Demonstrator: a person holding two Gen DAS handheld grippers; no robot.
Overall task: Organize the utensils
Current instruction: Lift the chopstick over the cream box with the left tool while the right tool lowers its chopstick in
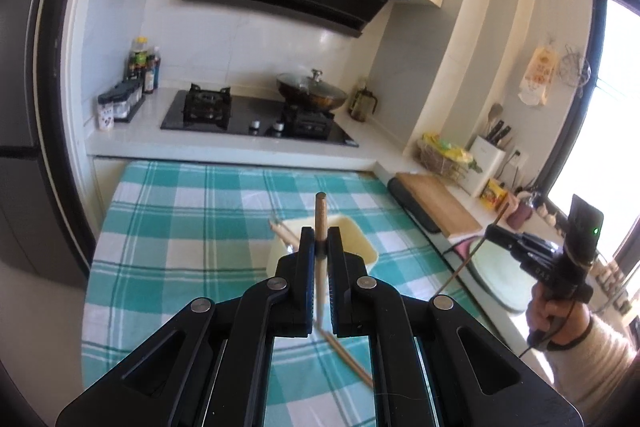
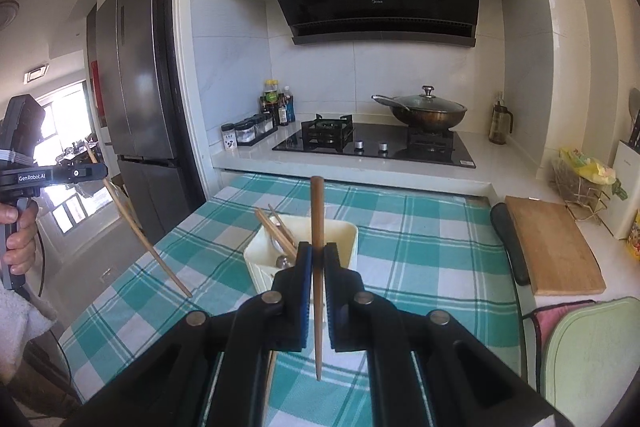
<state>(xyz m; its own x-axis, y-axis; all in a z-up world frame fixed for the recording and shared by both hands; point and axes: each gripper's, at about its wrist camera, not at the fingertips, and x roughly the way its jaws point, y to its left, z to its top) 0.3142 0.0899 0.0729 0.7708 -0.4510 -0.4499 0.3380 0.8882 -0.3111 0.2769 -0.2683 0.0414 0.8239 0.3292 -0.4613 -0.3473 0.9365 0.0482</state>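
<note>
While each gripper pinches one wooden chopstick, the pair hangs in the air above the checked tablecloth (image 2: pixel 420 239), near the cream utensil holder (image 2: pixel 344 239) that already has a few chopsticks (image 2: pixel 276 227) and what looks like a spoon leaning in it. The left gripper (image 1: pixel 321 247) is clamped on the pale chopstick (image 1: pixel 321 215), whose blunt end stands up past the fingertips while its tip trails down toward the cloth. The right gripper (image 2: pixel 318 259) is closed likewise on a darker chopstick (image 2: pixel 317 211), held close to upright. Gripping each stick partway along, thick end up, probably serves to drop it tip-first into the holder; that is my reading, not something shown.

From the left wrist view, the right gripper (image 1: pixel 494 233) appears from the side, with a hand (image 1: pixel 556 315) on its handle and the dark stick slanting below it, something the right camera cannot see of itself. Conversely, the right wrist view shows the left gripper (image 2: pixel 100 173) at the frame's edge with its pale stick angled down over the table corner, and it looks into the holder's open top, which the left camera mostly hides behind its own fingers.
</note>
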